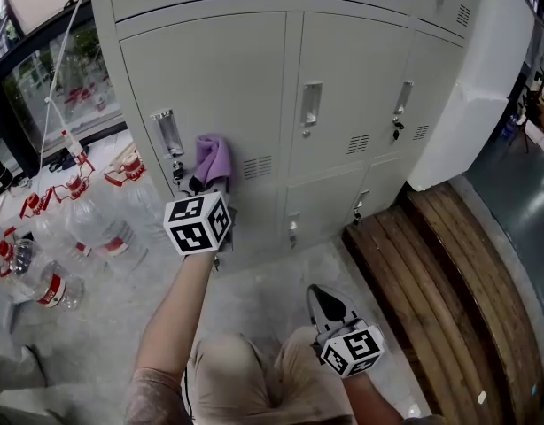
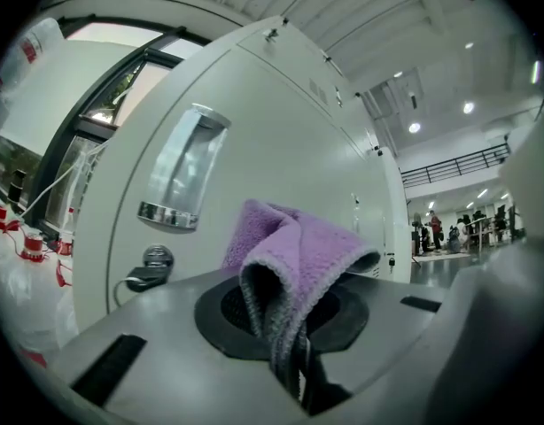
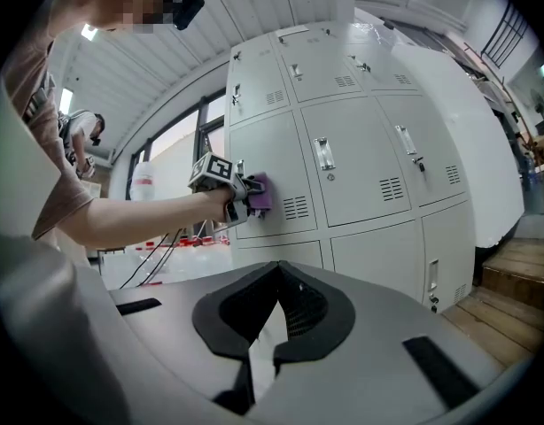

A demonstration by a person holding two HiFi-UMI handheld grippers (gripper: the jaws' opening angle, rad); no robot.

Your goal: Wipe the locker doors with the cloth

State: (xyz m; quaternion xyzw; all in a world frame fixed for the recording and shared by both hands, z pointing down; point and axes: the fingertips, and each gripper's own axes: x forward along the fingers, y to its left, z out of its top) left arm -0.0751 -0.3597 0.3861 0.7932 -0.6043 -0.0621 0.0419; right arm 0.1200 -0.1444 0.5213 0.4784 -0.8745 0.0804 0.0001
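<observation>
floor left: water bottles [image 1: 95,237] | right: wooden bench [image 1: 449,290]

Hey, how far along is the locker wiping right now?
Done: purple cloth clamped in the left gripper. In hand: the cloth is against the left locker door, beside its handle. Left: the middle door and right door; no wiping marks show either way. The right gripper hangs shut, empty.

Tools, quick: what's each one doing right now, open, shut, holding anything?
Left tool: shut on the purple cloth, against a locker door.
Right tool: shut, holding nothing.
</observation>
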